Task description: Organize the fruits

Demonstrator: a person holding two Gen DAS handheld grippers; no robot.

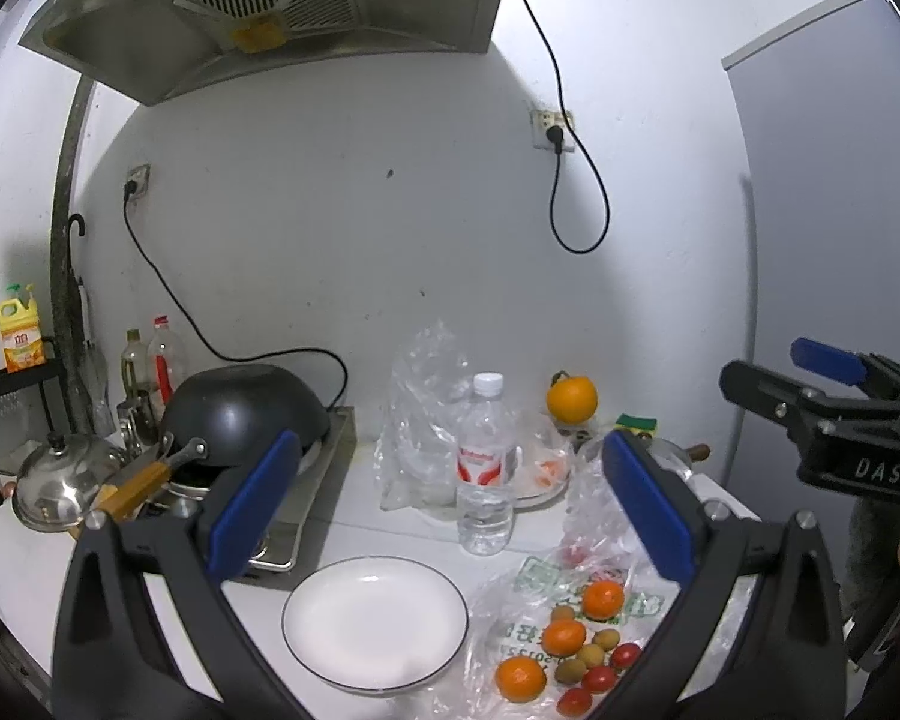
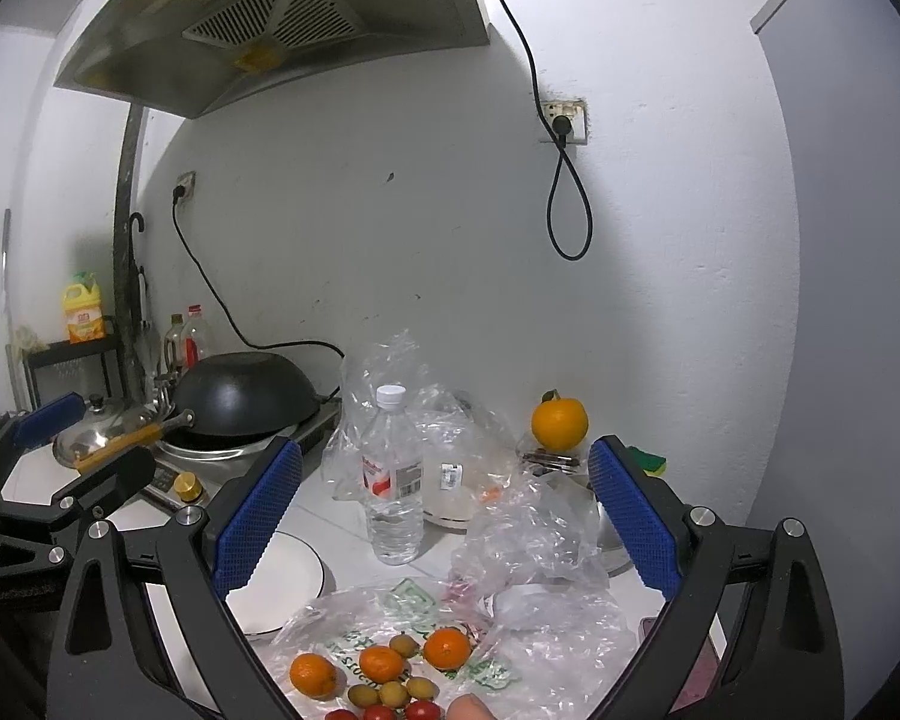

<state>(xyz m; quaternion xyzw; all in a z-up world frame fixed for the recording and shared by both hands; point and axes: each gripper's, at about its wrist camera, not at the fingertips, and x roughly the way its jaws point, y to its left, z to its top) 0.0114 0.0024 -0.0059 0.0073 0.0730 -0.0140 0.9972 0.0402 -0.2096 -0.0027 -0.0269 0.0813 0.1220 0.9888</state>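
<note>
Three small tangerines (image 1: 564, 637), several pale longans (image 1: 590, 655) and red cherry tomatoes (image 1: 599, 678) lie on a clear plastic bag (image 1: 510, 606) on the white counter. The same fruits show low in the right wrist view (image 2: 381, 663). An empty white plate (image 1: 375, 624) with a dark rim sits left of them; it also shows in the right wrist view (image 2: 282, 582). A big orange (image 1: 572, 399) stands at the back, also in the right wrist view (image 2: 559, 423). My left gripper (image 1: 450, 504) is open above the plate and bag. My right gripper (image 2: 444, 516) is open above the fruits.
A water bottle (image 1: 483, 468) stands mid-counter beside crumpled clear bags (image 1: 420, 420). A black wok (image 1: 246, 414) sits upside down on the stove at left, with a steel lid (image 1: 60, 480) and oil bottles (image 1: 162, 360) nearby. A range hood (image 1: 270, 18) hangs overhead. Cables hang on the wall.
</note>
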